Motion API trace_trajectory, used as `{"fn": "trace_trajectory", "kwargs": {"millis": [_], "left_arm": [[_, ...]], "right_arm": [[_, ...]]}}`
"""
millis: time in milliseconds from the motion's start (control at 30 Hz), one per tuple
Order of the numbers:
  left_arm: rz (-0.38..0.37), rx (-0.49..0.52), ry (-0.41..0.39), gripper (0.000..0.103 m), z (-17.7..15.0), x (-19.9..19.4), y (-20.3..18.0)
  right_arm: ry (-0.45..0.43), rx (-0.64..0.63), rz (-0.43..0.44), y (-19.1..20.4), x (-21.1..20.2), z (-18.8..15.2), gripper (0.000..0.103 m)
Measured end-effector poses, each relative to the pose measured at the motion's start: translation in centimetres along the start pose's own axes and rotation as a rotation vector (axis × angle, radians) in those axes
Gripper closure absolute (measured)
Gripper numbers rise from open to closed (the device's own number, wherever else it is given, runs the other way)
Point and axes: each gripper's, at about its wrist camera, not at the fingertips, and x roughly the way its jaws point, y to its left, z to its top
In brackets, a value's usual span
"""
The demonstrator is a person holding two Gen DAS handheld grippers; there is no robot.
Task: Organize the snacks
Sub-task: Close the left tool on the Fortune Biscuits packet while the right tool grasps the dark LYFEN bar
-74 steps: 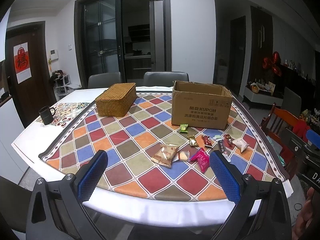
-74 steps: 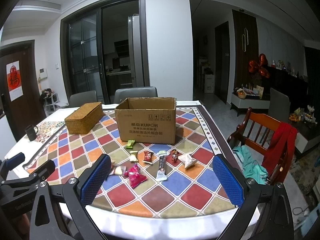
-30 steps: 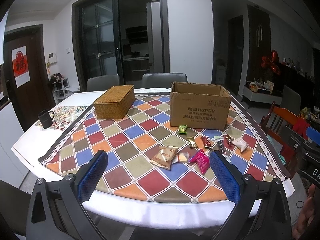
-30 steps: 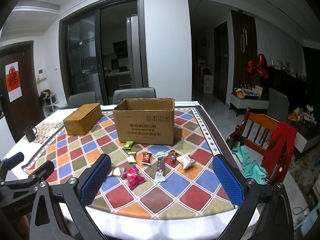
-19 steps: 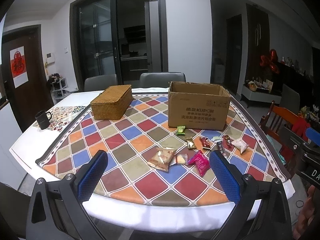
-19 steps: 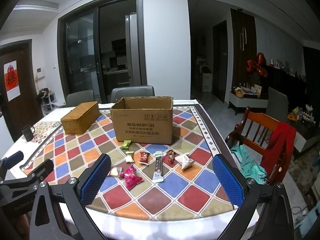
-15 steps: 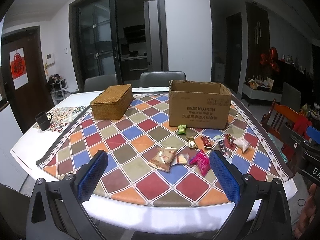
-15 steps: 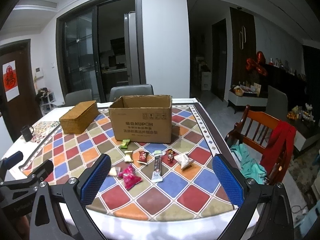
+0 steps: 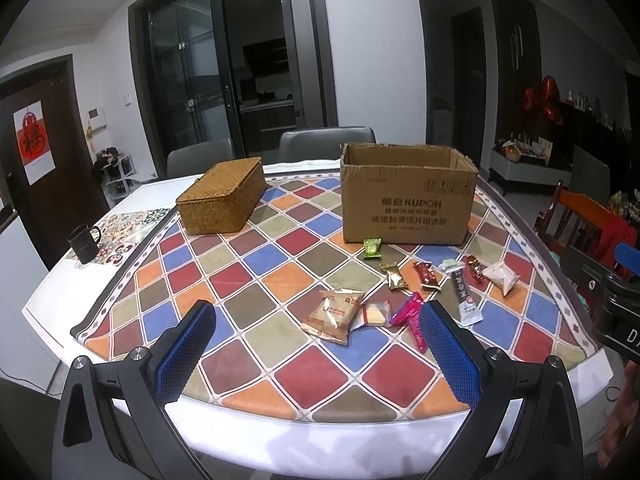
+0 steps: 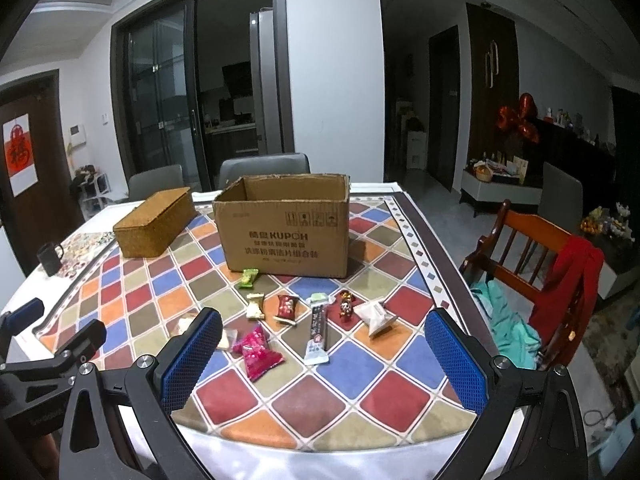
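At the far left a black mug [image 9: 83,243] sits on a patterned mat, then a closed woven basket [image 9: 222,201], and right of it the open cardboard box [image 9: 408,196], standing on the chequered tablecloth [image 9: 256,264]. The snacks lie loose in front of the box: a tan biscuit packet [image 9: 334,315], a small pale wafer [image 9: 376,314], a pink packet [image 10: 256,350], a green candy [image 10: 247,277], a gold candy [image 10: 255,305], a red candy [image 10: 287,307], a long dark bar [image 10: 318,330], a tiny foil sweet [image 10: 345,303] and a white pouch [image 10: 374,317]. The left gripper [image 9: 316,350] and right gripper [image 10: 322,356] both hover at the table's near edge, fingers spread wide and empty. Nothing looks packed yet, though the box's inside is hidden. A sound start: lower over one packet at a time, pinch across its narrow width, and take the nearest first so neighbours are not dragged.
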Motion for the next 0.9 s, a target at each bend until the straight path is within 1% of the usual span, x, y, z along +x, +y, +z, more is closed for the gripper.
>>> {"fn": "trace_trajectory", "kwargs": {"millis": [500,900], "left_arm": [[0.010,0.018,0.083,0.000,0.1,7.2,0.5],[-0.006,0.044,0.182,0.000,-0.8,13.3,0.3]], "right_arm": [[0.085,-0.037,-0.003,1.6,7.0,0.1,0.001],[0.179,-0.052,-0.009,2.4,12.8,-0.7,0.001]]}}
